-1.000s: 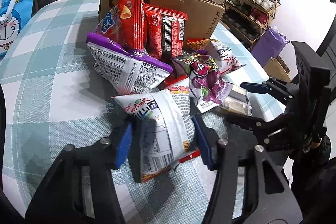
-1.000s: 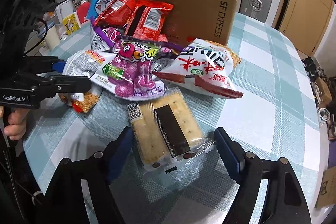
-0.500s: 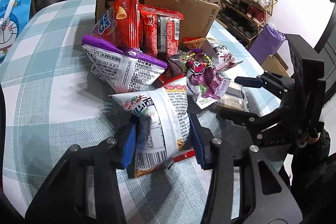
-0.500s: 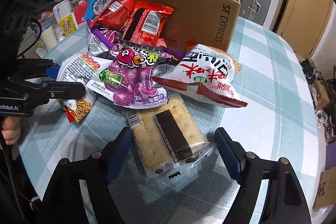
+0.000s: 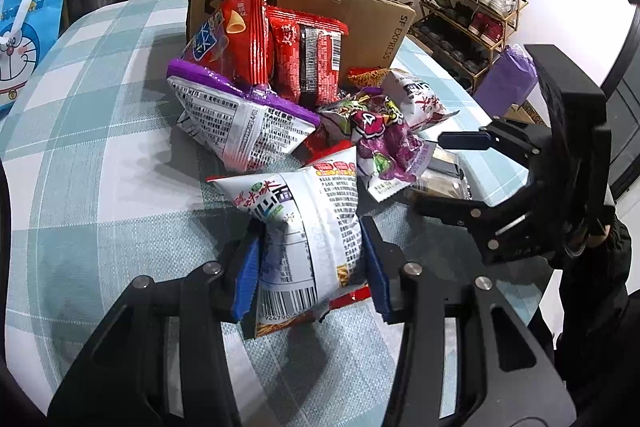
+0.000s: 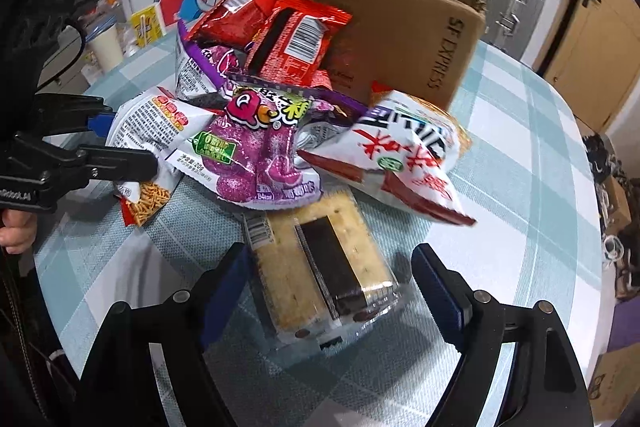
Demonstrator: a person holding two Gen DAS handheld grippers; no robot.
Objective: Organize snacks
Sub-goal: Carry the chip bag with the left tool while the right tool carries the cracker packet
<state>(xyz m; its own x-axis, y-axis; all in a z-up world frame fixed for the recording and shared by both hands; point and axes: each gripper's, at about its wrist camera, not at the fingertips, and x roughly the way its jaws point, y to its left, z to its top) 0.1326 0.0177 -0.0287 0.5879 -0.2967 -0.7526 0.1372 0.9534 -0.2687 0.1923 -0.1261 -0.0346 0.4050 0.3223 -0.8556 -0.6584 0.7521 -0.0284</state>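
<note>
Currently, my left gripper [image 5: 312,263] is clamping the white noodle-snack bag [image 5: 304,227]: both blue pads are pressing into the bag's sides and the foil is creasing between them. The bag is sitting directly ahead of my left fingers, at the near edge of the snack pile, with its lower end resting on the checked tablecloth [image 5: 100,187]. My right gripper [image 6: 332,287] is standing wide open, its two fingers straddling the clear-wrapped cracker pack [image 6: 320,263] without touching it; a gap is showing on each side. The cracker pack is lying flat on the cloth between my right fingers, its far end tucked under the purple candy bag [image 6: 256,155]. Beyond and to the right of the right gripper, the white-and-red snack bag [image 6: 404,155] is leaning on the pile. Further ahead, the red packets [image 5: 280,39] and the purple-edged white bag [image 5: 240,123] are stacking against the cardboard box [image 6: 404,27], which is standing upright at the far side of the pile.
</note>
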